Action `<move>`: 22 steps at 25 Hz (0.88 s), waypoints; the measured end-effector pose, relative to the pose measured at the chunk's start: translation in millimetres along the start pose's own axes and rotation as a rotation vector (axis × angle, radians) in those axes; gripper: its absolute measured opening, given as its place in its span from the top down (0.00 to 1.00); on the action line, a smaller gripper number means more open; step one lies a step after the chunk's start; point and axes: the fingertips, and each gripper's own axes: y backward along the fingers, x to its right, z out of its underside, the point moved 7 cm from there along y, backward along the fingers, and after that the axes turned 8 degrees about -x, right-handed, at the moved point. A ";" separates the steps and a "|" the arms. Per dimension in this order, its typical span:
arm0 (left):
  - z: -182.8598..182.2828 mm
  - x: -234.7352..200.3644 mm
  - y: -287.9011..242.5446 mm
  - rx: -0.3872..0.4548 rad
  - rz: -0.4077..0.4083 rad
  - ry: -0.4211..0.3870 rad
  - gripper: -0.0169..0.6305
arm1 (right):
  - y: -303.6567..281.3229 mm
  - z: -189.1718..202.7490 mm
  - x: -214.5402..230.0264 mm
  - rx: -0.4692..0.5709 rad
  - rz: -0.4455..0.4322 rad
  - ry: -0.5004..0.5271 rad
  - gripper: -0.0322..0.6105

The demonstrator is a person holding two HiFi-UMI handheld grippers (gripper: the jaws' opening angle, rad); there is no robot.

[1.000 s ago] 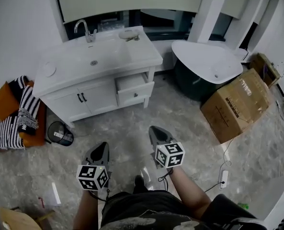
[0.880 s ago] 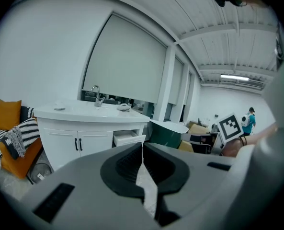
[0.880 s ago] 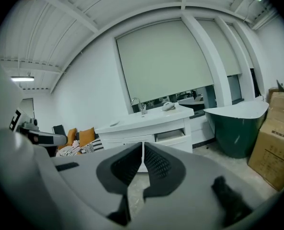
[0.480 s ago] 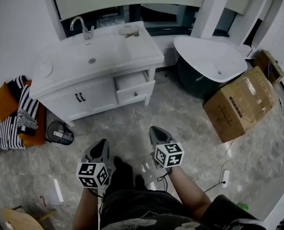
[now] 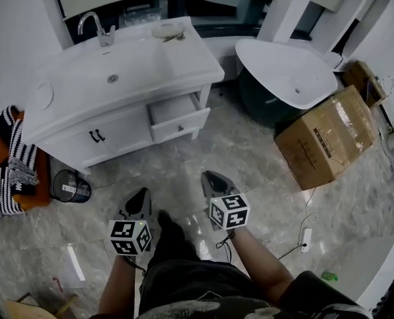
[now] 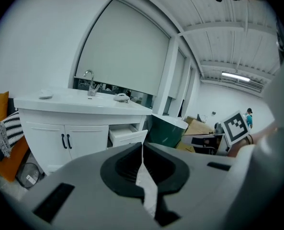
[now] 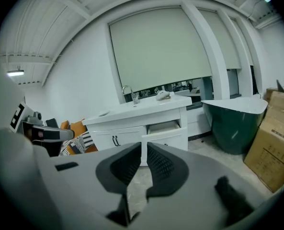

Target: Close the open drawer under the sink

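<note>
The person steps in and the vanity point(image 5: 120, 137) is nearer now. The left hand-held gripper point(image 5: 139, 203) and right hand-held gripper point(image 5: 214, 182) are pinched together, empty. The drawer point(image 5: 179, 117) looks rigid and free-sliding: push its front.

Left gripper point(image 5: 142, 195), right gripper point(image 5: 209, 177), jaws apparently together

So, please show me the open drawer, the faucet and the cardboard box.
open drawer point(image 5: 180, 125): head view, on its front panel.
faucet point(image 5: 104, 37): head view, on its base.
cardboard box point(image 5: 326, 137): head view, on its top face.
</note>
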 end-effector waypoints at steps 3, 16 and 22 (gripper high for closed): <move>-6.6 -18.5 -24.4 -0.021 0.018 0.005 0.94 | -28.8 -6.3 3.8 -0.029 0.028 -0.003 0.91; -17.0 -111.0 -121.9 -0.122 0.041 0.086 0.94 | -162.3 -25.3 6.8 -0.146 0.080 -0.029 0.68; -6.0 -133.2 -154.1 -0.156 0.019 0.119 0.94 | -196.4 -19.7 31.7 -0.159 0.136 -0.035 0.68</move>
